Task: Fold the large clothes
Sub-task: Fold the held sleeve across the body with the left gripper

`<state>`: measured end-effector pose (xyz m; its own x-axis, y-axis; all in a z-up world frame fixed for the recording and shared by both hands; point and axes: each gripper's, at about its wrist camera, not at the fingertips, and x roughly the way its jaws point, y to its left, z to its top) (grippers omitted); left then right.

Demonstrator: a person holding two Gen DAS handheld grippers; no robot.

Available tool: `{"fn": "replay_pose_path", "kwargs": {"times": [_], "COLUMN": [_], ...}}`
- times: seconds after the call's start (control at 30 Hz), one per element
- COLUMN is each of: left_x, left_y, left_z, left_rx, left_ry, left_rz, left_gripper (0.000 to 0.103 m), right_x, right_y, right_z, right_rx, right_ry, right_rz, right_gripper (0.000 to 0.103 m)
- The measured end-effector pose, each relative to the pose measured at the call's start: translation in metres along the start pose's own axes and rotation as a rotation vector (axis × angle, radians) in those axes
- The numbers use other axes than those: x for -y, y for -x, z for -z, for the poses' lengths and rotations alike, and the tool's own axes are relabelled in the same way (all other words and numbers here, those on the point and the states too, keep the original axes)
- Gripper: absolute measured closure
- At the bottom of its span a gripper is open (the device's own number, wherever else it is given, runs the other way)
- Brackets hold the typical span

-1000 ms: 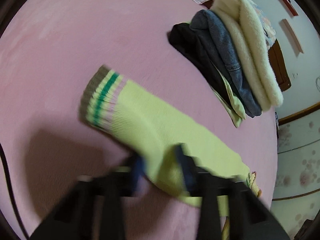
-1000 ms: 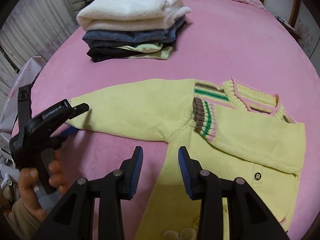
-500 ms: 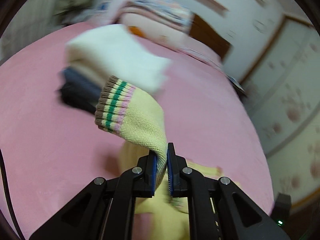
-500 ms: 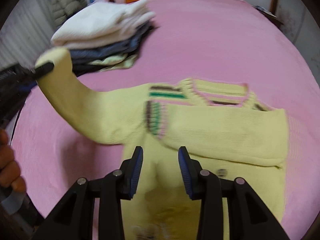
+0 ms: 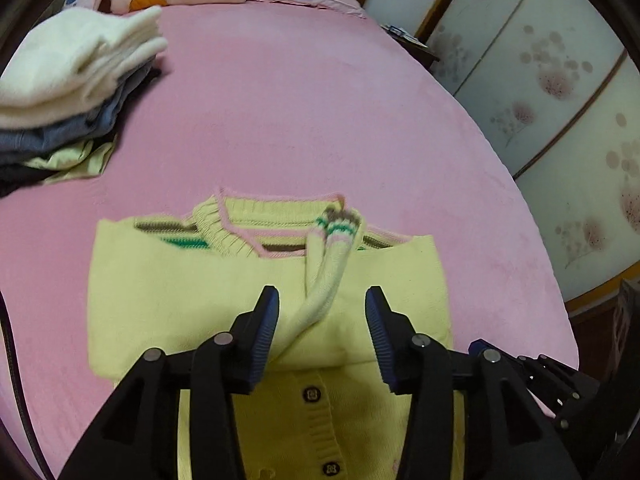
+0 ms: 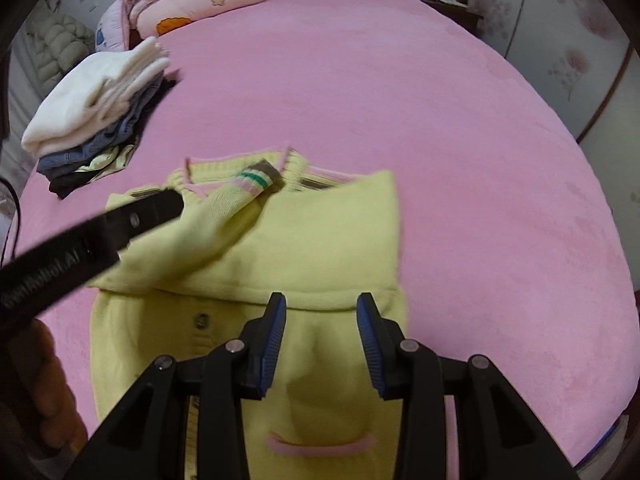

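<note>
The only lettering that shows is in the right wrist view: white print along the side of the black arm of the left gripper (image 6: 136,216), which reaches in from about 9 o'clock. It runs lengthwise up the arm, blurred and bent by the lens; the middle reads something like "Robot" followed by "AI", and the letters before it cannot be made out.

The motifs on the pink folded quilt (image 6: 200,0) at 11 o'clock are pictures, a star and an orange shape, not text. The dark buttons (image 5: 311,394) on the yellow cardigan (image 5: 192,300) carry a small pattern too fine to read.
</note>
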<state>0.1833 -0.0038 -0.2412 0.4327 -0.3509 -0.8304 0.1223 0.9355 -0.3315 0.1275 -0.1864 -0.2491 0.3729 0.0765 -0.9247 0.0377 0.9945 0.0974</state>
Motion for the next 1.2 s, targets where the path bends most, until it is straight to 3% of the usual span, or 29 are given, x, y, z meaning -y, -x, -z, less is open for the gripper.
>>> {"fn": "replay_pose_path", "kwargs": {"times": [0.07, 0.13, 0.2, 0.3, 0.4, 0.63, 0.8, 0.83, 0.9, 0.97, 1.1, 1.2], "left_x": [-0.009, -0.028, -0.045, -0.070, -0.097, -0.121, -0.113, -0.112, -0.111, -0.109, -0.104, -0.096], "left_y": [0.017, 0.038, 0.056, 0.071, 0.056, 0.029, 0.019, 0.018, 0.015, 0.012, 0.009, 0.000], "left_z": [0.001, 0.008, 0.017, 0.039, 0.053, 0.071, 0.065, 0.062, 0.057, 0.053, 0.054, 0.058], "left_rx": [0.030, 0.074, 0.101, 0.089, 0.025, -0.024, -0.011, -0.008, -0.003, -0.004, -0.017, -0.049], "left_ry": [0.040, 0.088, 0.128, 0.166, 0.188, 0.262, 0.246, 0.238, 0.222, 0.211, 0.192, 0.158], "left_rz": [-0.006, -0.034, -0.076, -0.163, -0.247, -0.259, -0.244, -0.243, -0.238, -0.231, -0.205, -0.201], "left_gripper": [0.050, 0.036, 0.032, 0.032, 0.032, 0.032, 0.032, 0.032, 0.032, 0.032, 0.032, 0.032], "right_x": [0.007, 0.008, 0.005, -0.007, -0.020, -0.053, -0.064, -0.067, -0.070, -0.066, -0.037, -0.006], "right_y": [-0.001, -0.001, -0.001, -0.005, -0.013, -0.051, -0.081, -0.082, -0.076, -0.063, -0.016, -0.014], "right_z": [-0.001, -0.005, -0.011, -0.031, -0.054, -0.098, -0.106, -0.106, -0.106, -0.106, -0.093, -0.072], "right_rx": [-0.005, -0.007, -0.002, 0.000, -0.011, -0.092, -0.174, -0.167, -0.132, -0.079, 0.127, 0.174], "right_ry": [-0.020, -0.028, -0.026, -0.023, -0.022, -0.025, -0.038, -0.019, 0.030, 0.051, 0.087, 0.067], "right_rz": [-0.032, -0.071, -0.111, -0.178, -0.228, -0.257, -0.173, -0.154, -0.164, -0.197, -0.248, -0.201], "right_gripper": [0.066, 0.066, 0.066, 0.066, 0.066, 0.066, 0.066, 0.066, 0.092, 0.092, 0.092, 0.090]}}
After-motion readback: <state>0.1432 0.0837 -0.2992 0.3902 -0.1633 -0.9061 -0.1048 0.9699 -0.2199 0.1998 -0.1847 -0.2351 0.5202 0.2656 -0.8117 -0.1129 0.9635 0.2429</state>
